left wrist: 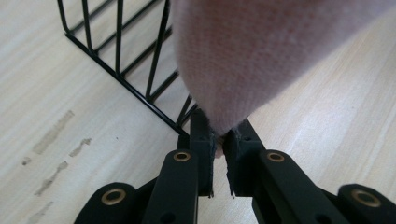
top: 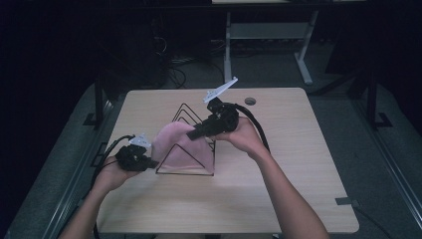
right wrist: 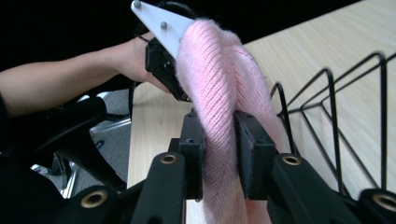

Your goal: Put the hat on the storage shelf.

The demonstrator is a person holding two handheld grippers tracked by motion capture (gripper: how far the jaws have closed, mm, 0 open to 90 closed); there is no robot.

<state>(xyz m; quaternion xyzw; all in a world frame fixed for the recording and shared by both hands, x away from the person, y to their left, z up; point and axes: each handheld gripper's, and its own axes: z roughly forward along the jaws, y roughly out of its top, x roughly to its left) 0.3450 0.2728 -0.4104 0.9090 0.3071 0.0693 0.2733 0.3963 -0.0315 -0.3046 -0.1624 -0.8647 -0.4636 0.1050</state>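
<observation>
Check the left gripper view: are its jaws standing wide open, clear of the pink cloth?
No: the left gripper has its jaws nearly together, pinching a corner of the pink cloth.

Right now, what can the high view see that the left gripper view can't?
The high view alone takes in the whole table, both of the person's forearms, the right gripper on the top of the pink knitted cloth, and the dark floor with a desk frame behind. The left gripper view alone shows, close up, the left gripper pinching a corner of the cloth, plus faint smudges on the wood. Both show the cloth, the black wire rack and the light wooden tabletop.
</observation>
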